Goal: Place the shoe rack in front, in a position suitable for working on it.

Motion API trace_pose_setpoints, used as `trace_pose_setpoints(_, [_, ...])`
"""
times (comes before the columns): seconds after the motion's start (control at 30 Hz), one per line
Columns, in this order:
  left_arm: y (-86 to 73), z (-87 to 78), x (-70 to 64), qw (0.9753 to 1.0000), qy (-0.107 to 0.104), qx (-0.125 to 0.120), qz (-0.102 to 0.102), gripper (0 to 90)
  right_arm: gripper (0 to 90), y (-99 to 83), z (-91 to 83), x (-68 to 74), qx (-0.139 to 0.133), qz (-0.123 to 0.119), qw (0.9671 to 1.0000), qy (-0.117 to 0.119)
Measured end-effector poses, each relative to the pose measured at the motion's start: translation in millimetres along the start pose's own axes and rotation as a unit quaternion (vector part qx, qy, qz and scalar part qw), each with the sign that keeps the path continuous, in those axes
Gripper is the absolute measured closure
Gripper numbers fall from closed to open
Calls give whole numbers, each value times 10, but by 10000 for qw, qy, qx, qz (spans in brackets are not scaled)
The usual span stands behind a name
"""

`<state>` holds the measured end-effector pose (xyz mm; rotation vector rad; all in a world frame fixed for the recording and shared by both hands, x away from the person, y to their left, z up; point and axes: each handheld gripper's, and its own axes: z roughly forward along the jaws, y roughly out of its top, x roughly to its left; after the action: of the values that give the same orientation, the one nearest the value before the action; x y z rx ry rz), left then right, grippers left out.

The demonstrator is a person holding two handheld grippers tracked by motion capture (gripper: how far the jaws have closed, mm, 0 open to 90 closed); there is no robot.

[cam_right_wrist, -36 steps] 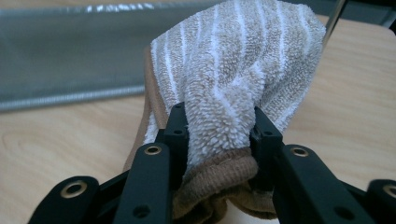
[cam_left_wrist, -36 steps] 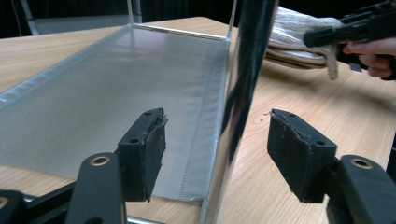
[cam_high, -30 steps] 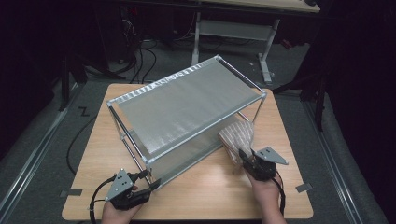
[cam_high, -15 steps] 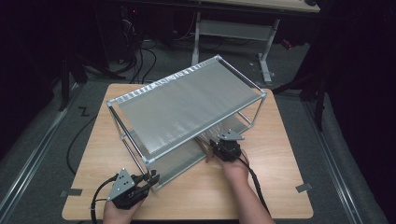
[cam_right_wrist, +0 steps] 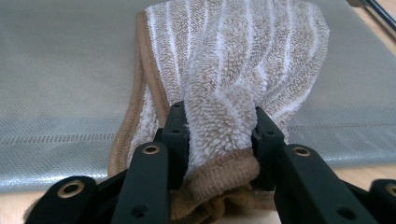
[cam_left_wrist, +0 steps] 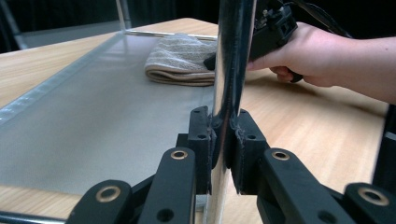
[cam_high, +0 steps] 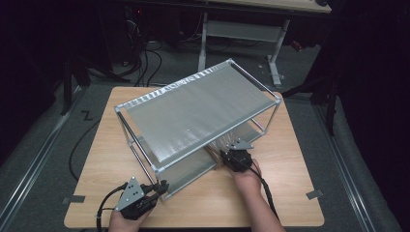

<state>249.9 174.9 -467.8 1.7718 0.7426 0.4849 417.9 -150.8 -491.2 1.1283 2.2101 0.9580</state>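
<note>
- Right now the right gripper (cam_right_wrist: 219,135) has its jaws pinched on a bunched edge of the striped beige towel (cam_right_wrist: 233,60), squeezing the terry cloth between them
- Most of the towel lies folded on the lower mesh shelf (cam_left_wrist: 93,121) of the metal rack (cam_high: 193,111), its near edge over the shelf's front rim
- Meanwhile the left gripper (cam_left_wrist: 224,144) is clamped tight around the rack's shiny front corner post (cam_left_wrist: 231,56)
- Both hands work at the near side of the wooden table (cam_high: 290,183)

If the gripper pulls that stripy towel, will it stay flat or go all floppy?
Probably floppy: the towel already bunches between the right gripper jaws. Its fluffy loops likely grip well. It looks light, so it should slide along the shelf.
</note>
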Motion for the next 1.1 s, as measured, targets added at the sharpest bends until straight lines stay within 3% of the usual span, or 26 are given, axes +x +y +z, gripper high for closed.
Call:
trace_pose_setpoints(0.2, [25, 58, -98, 9996, -222, -15, 192, 785, 648, -164, -181, -71, -34, 98, 9999, -60])
trace_pose_setpoints(0.47, [35, 61, -135, 9991, -378, -27, 164, 757, 631, -315, -346, -133, -75, 248, 9994, -213])
trace_pose_setpoints(0.53, [43, 27, -118, 9988, -470, -129, 110, 655, 624, -344, -365, -139, -122, 309, 9992, -236])
trace_pose_setpoints(0.6, [33, -19, -96, 9987, -415, -241, 143, 577, 619, -353, -369, -143, -144, 325, 9991, -239])
trace_pose_setpoints(0.67, [16, -43, -56, 9987, -352, -372, 1, 456, 605, -352, -368, -145, -150, 314, 9991, -245])
trace_pose_setpoints(0.77, [0, -28, -13, 9985, -359, -392, -146, 345, 584, -353, -357, -156, -182, 369, 9989, -239])
trace_pose_setpoints(0.93, [-20, 0, -44, 9992, -290, -285, -38, 225, 534, -355, -350, -179, -204, 415, 9987, -219])
trace_pose_setpoints(1.1, [-39, 8, 7, 9992, -320, -163, -178, 178, 542, -362, -344, -175, -216, 382, 9987, -243])
